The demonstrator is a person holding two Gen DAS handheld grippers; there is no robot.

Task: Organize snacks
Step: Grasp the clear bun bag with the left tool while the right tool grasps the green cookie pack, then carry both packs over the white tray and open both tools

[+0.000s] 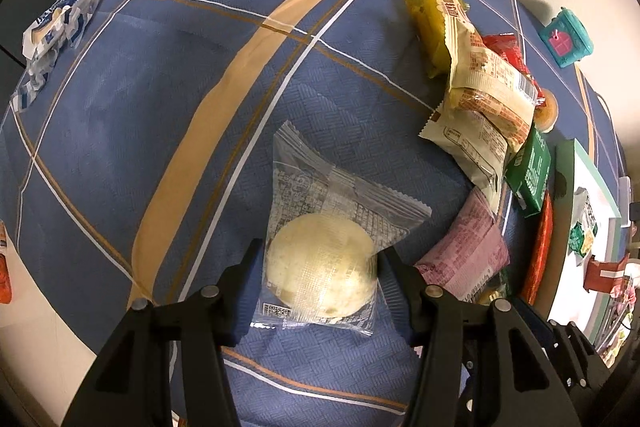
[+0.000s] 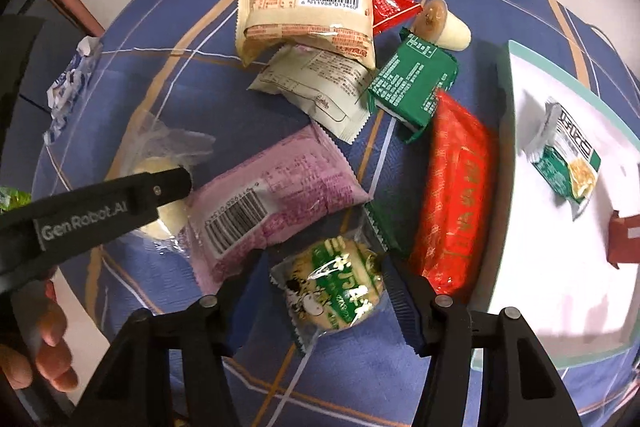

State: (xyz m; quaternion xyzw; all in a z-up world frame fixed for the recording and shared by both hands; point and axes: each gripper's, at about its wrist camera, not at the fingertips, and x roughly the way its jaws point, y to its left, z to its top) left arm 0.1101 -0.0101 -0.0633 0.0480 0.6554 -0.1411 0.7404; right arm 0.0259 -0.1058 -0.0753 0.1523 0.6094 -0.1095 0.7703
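Clear crinkly plastic wraps a round pale bun (image 1: 322,265), and the left tongs (image 1: 320,267) sit partly open with a finger against each side of it on the blue quilted cloth of the surface (image 1: 120,99); its wrapper's long axis runs away from the tongs. The right tongs (image 2: 324,287) likewise bracket a round green-printed cracker packet (image 2: 334,287), beside a pink packet (image 2: 276,195) and a white tray (image 2: 560,267).

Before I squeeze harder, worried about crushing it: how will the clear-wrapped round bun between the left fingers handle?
The round bun looks soft, so likely squashes. Its clear wrapper looks glossy and loose, probably slippery and floppy beyond the left gripper.
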